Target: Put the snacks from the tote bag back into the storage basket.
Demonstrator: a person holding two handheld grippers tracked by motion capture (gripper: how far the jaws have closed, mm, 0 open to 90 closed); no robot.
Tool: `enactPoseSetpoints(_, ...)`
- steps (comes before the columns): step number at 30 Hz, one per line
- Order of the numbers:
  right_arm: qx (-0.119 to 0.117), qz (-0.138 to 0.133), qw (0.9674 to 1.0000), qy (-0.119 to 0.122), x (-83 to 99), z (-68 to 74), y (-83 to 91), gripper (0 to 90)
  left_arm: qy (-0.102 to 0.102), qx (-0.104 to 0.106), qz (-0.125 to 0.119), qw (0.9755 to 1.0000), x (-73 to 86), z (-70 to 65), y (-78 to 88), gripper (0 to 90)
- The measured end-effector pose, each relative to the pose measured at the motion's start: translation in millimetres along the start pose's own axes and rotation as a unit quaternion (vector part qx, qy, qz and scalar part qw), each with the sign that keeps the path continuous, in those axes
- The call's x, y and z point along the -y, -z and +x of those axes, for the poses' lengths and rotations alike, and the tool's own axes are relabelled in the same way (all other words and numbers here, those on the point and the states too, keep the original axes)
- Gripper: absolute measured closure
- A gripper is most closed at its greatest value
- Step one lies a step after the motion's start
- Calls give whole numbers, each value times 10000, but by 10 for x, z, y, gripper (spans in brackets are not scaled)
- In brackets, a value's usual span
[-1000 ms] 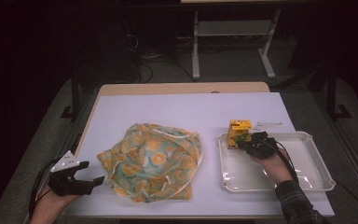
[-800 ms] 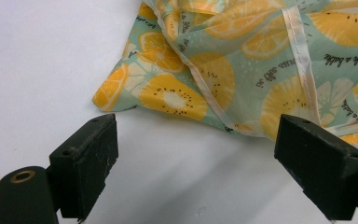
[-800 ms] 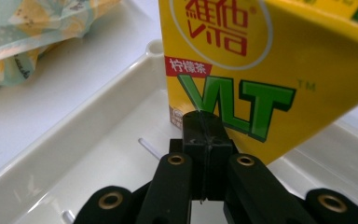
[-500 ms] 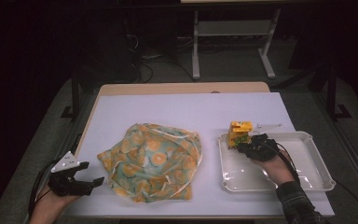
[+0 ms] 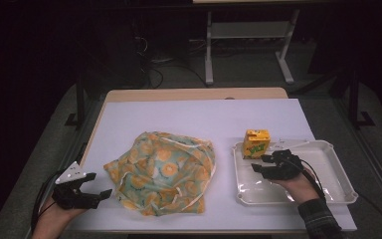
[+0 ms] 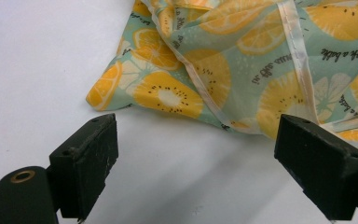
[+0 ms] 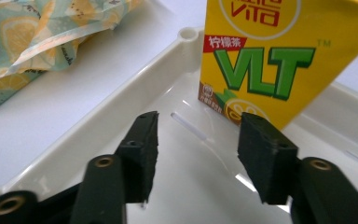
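Carton (image 5: pixel 256 143) standing upright in the tray's (image 5: pixel 338 169) far left corner, tall and narrow, so likely to tip. Right gripper (image 5: pixel 264 165) hovering just short of it, jaws parted, empty; a skewed or one-sided close could be knocking it over or skidding it along the slick tray. Left gripper (image 5: pixel 93 185) sitting released beside the bag (image 5: pixel 164 172), gripping nothing; a careless close risks snagging loose fabric.

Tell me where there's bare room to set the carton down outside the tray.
Bare white table lies behind the fruit-print cloth, and a narrow strip runs between cloth and tray. The carton stands in the tray's far left corner, the right tool open just before it. The near centre is crowded by cloth.
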State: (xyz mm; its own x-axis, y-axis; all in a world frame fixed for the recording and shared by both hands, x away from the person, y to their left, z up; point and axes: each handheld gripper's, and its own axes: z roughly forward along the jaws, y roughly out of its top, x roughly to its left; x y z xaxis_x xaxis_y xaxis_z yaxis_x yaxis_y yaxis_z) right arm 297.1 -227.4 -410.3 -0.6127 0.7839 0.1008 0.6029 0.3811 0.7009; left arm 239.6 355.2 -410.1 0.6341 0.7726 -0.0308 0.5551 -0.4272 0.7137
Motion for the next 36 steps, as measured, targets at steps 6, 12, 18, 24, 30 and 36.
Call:
enactPoseSetpoints(6, 28, -117, 9999, -4, 75, 56, 113, 378, -37, 26, -10, 10000, -5, -5, 3, 132)
enactPoseSetpoints(12, 83, -193, 9998, -47, 161, 95, 218, 317, -62, 40, 9, 10000, -10, -17, -7, 133)
enactPoseSetpoints(18, 165, -269, 9995, -23, 248, 115, 287, 284, -70, 61, 41, 9999, -10, -26, -15, 134)
enactPoseSetpoints(24, 191, -353, 9992, -61, 317, 142, 346, 269, -138, 58, 102, 9998, -13, -31, -19, 134)
enactPoseSetpoints(30, 284, -427, 9986, -97, 428, 181, 413, 253, -120, 79, 102, 9998, -11, -43, -32, 135)
enactPoseSetpoints(36, 338, -425, 9984, -136, 539, 200, 428, 231, -154, 129, 112, 9997, -10, -45, -45, 135)
